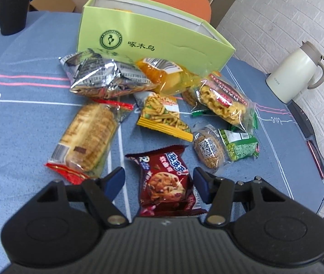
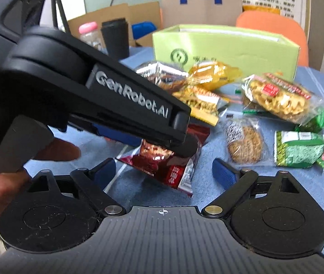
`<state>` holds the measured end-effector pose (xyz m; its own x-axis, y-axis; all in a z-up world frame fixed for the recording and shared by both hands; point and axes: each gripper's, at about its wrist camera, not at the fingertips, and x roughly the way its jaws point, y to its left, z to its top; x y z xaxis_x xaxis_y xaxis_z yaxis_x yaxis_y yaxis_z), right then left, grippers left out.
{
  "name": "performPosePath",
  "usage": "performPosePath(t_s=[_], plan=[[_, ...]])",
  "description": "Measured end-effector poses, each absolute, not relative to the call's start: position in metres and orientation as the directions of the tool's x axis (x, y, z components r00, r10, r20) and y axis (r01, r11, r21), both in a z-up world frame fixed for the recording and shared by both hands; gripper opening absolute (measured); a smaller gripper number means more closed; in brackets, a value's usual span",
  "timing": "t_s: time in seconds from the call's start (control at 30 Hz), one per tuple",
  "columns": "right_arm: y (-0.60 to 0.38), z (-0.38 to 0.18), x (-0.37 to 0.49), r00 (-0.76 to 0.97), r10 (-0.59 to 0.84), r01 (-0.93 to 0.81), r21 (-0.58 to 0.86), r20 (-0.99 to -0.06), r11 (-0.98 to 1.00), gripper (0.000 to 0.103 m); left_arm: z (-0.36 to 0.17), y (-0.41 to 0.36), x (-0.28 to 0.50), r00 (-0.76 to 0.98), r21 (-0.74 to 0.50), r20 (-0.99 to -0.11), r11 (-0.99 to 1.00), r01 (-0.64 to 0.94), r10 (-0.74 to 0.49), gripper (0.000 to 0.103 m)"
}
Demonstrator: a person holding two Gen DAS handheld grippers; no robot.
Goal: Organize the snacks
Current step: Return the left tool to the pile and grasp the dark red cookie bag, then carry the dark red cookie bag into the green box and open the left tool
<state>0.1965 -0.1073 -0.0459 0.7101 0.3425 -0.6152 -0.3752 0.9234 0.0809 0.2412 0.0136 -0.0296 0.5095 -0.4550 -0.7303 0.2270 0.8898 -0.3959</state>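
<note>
My left hand-held gripper [image 1: 159,182] sits straight over the red cookie packet [image 1: 165,182], the packet lying between its blue pads [image 1: 114,181] on the desk [image 1: 25,114]. The packet's long axis runs away from me, along the fingers, so the pads face its long edges. They stand half spread; in the left wrist view I see a sliver of gap on each side, so I judge they are not pinching yet. My right hand-held gripper [image 2: 164,171] hangs beside it, spread wide and holding nothing, so the left hand is plainly the nearer one.

The right wrist view shows what the left cannot: the left tool from the side, its tip down at the packet [image 2: 173,164], whose near end seems tilted up off the cloth. I cannot tell from there whether the pads touch.

The left view alone lays out the rest: the other snacks are scattered beyond, and the green box [image 1: 139,41] stands open behind them, the likely destination.
</note>
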Motion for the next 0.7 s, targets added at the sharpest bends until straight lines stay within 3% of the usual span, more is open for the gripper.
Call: performPosePath(t_s=[0.1, 0.27, 0.5, 0.57, 0.63, 0.67, 0.7], plan=[[-0.1046, -0.0460, 0.2010, 0.703, 0.332, -0.374, 0.070, -0.629, 0.925, 0.090, -0.0301, 0.0171, 0.2398, 0.507, -0.411, -0.721, 0.881, 0.233, -0.471, 0.068], [-0.1001, -0.0481, 0.2017, 0.704, 0.316, -0.374, 0.046, -0.636, 0.926, 0.092, -0.0311, 0.0215, 0.2375, 0.515, -0.419, -0.708, 0.874, 0.246, -0.484, 0.067], [-0.1021, -0.0422, 0.2040, 0.713, 0.317, -0.371, 0.047, -0.625, 0.928, 0.072, -0.0301, 0.0231, 0.2431, 0.506, -0.439, -0.702, 0.864, 0.246, -0.501, 0.065], [-0.1035, -0.0406, 0.2056, 0.709, 0.320, -0.375, 0.047, -0.629, 0.926, 0.071, -0.0319, 0.0226, 0.2436, 0.504, -0.438, -0.704, 0.865, 0.245, -0.499, 0.060], [-0.1024, -0.0438, 0.2064, 0.712, 0.317, -0.377, 0.039, -0.626, 0.925, 0.069, -0.0315, 0.0200, 0.2416, 0.511, -0.417, -0.710, 0.874, 0.249, -0.484, 0.047], [-0.1000, -0.0437, 0.2065, 0.717, 0.311, -0.379, 0.025, -0.624, 0.925, 0.064, -0.0320, 0.0191, 0.2408, 0.499, -0.428, -0.709, 0.866, 0.257, -0.498, 0.033], [-0.0989, -0.0444, 0.2046, 0.722, 0.309, -0.385, 0.012, -0.619, 0.923, 0.055, -0.0322, 0.0192, 0.2399, 0.484, -0.456, -0.702, 0.852, 0.259, -0.523, 0.029]])
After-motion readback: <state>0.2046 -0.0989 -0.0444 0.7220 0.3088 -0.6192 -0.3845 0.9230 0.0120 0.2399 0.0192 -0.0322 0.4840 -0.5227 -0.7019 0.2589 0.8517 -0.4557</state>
